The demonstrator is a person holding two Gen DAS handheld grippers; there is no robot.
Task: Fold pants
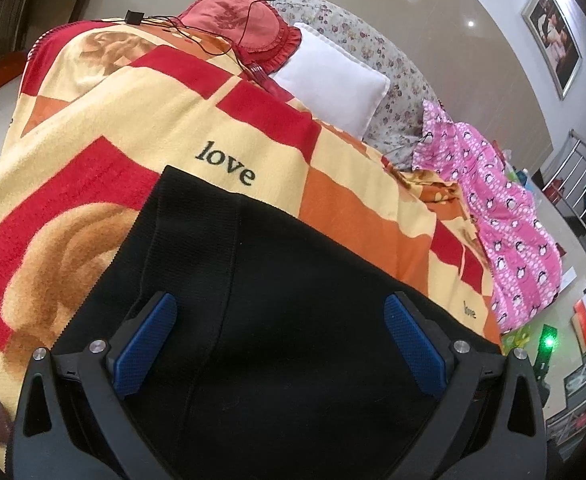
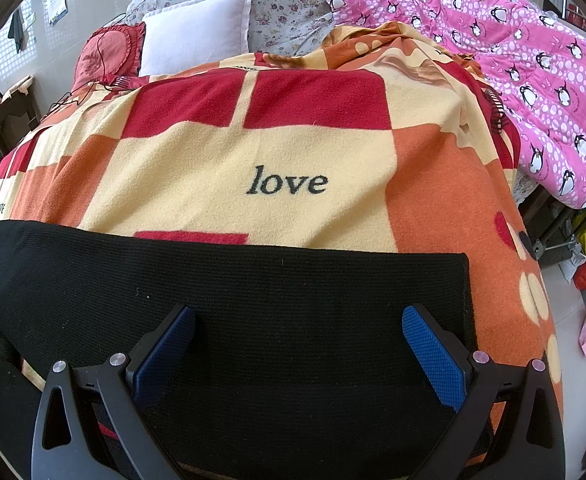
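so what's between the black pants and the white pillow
Only the love blanket lies between the black pants and white pillow, clearest in the right wrist view.

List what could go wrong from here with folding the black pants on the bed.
1. Both the left hand-held gripper and right hand-held gripper are open above the black pants; closing too deep may also pinch the fleece blanket beneath.
2. The knit looks thick; grabbing one layer only could leave the fold uneven.
3. The pants lie near the bed edge, so a pull might drag them off.
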